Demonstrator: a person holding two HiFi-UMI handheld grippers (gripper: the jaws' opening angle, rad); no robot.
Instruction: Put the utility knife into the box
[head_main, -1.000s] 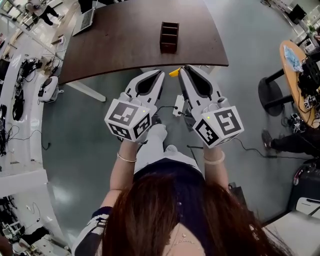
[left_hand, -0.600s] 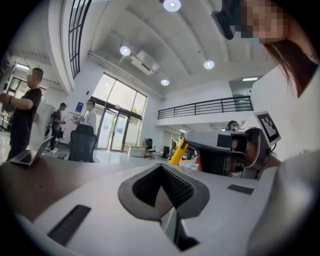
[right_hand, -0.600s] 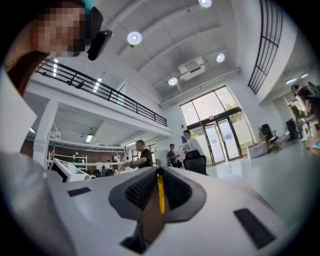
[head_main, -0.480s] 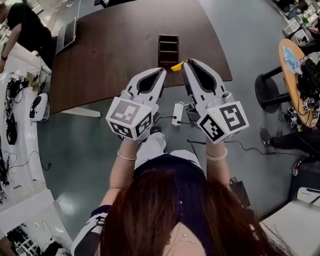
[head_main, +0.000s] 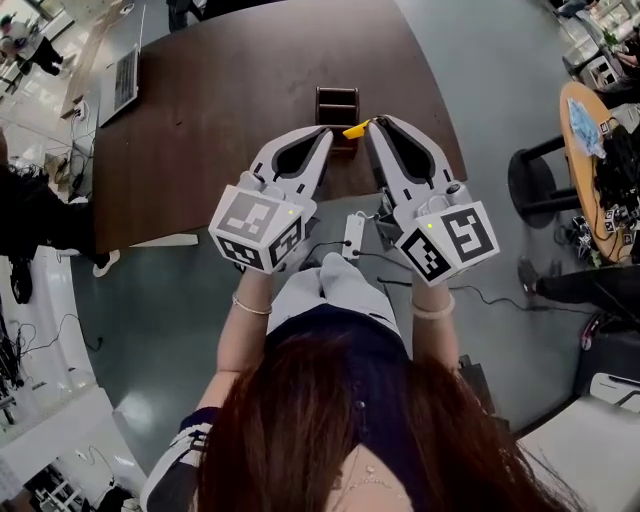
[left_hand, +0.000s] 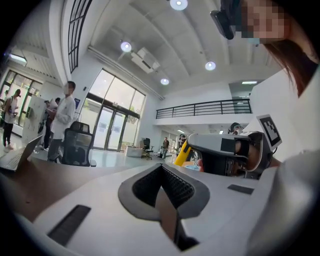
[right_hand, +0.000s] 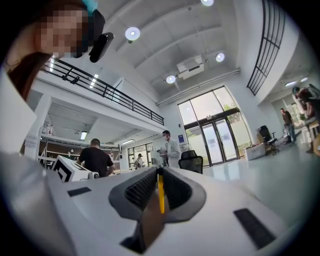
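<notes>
In the head view a dark wooden box (head_main: 337, 103) with open compartments stands on the brown table (head_main: 230, 100), near its front edge. My right gripper (head_main: 372, 124) is shut on a yellow utility knife (head_main: 355, 129), whose end sticks out leftward beside the box's near end. The right gripper view shows the knife (right_hand: 160, 192) as a thin yellow strip pinched between the jaws. My left gripper (head_main: 322, 132) is shut with nothing in it, just left of the right one and level with it. In the left gripper view the knife (left_hand: 182, 152) pokes out from the right gripper (left_hand: 192, 142).
A laptop (head_main: 118, 80) lies at the table's far left. A power strip (head_main: 353, 232) and cables lie on the grey floor below the grippers. A round table (head_main: 590, 110) and a black stool (head_main: 535, 180) stand at the right. People move about in the hall.
Both grippers have moved forward over the table's front edge towards the box. The knife's end now sits beside the box's near end. Both stay shut.
</notes>
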